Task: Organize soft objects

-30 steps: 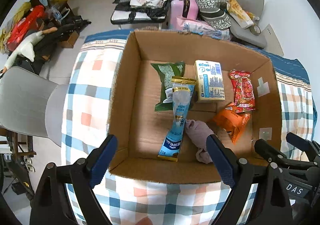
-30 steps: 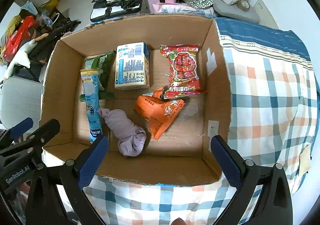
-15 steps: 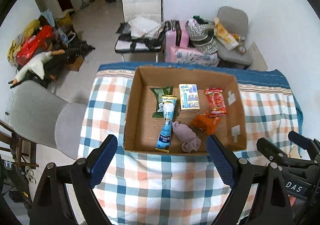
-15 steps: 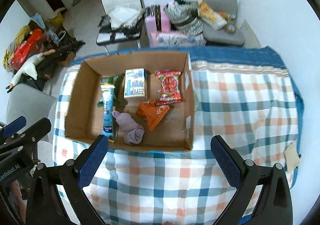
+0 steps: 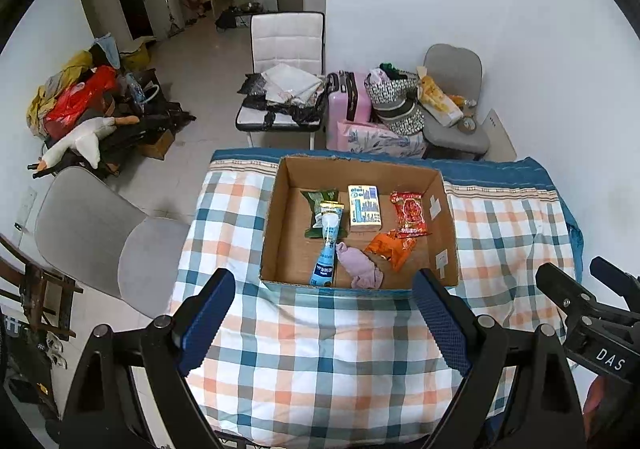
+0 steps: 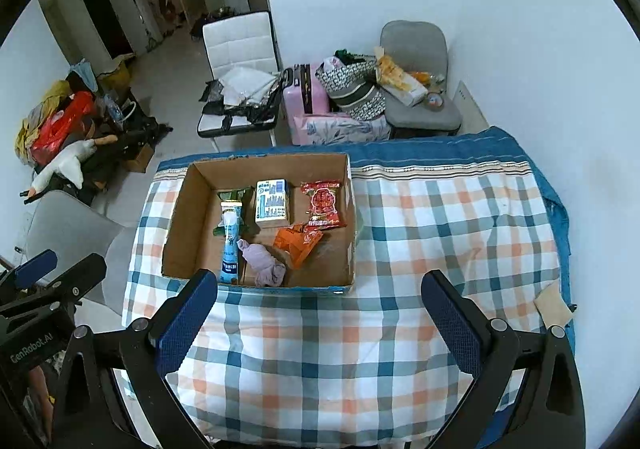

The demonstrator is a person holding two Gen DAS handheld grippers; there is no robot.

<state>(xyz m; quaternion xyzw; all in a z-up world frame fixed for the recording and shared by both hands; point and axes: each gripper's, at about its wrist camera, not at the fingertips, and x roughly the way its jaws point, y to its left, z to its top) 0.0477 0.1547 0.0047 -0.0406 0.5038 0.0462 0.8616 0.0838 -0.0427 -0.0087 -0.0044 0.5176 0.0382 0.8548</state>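
An open cardboard box (image 5: 276, 225) (image 6: 176, 225) stands on a plaid-covered table (image 5: 320, 349) (image 6: 440, 229). Inside lie a green packet (image 5: 314, 205), a long blue packet (image 5: 327, 249) (image 6: 230, 245), a white tissue pack (image 5: 363, 207) (image 6: 272, 201), a red snack packet (image 5: 408, 213) (image 6: 323, 203), an orange packet (image 5: 390, 249) (image 6: 298, 243) and a crumpled lilac cloth (image 5: 360, 267) (image 6: 264, 263). My left gripper (image 5: 324, 325) is open and empty, high above the table's near side. My right gripper (image 6: 320, 325) is open and empty too, to the right of the left one.
A grey chair (image 5: 104, 233) stands left of the table. Behind it are a white chair with bags (image 5: 284, 89), a pink suitcase (image 5: 348, 101), a second grey chair with clutter (image 5: 452, 105) and a floor pile with a plush goose (image 5: 76, 141).
Both grippers have pulled up and back from the box, which now looks much smaller. The box contents have not moved. Both grippers stay open.
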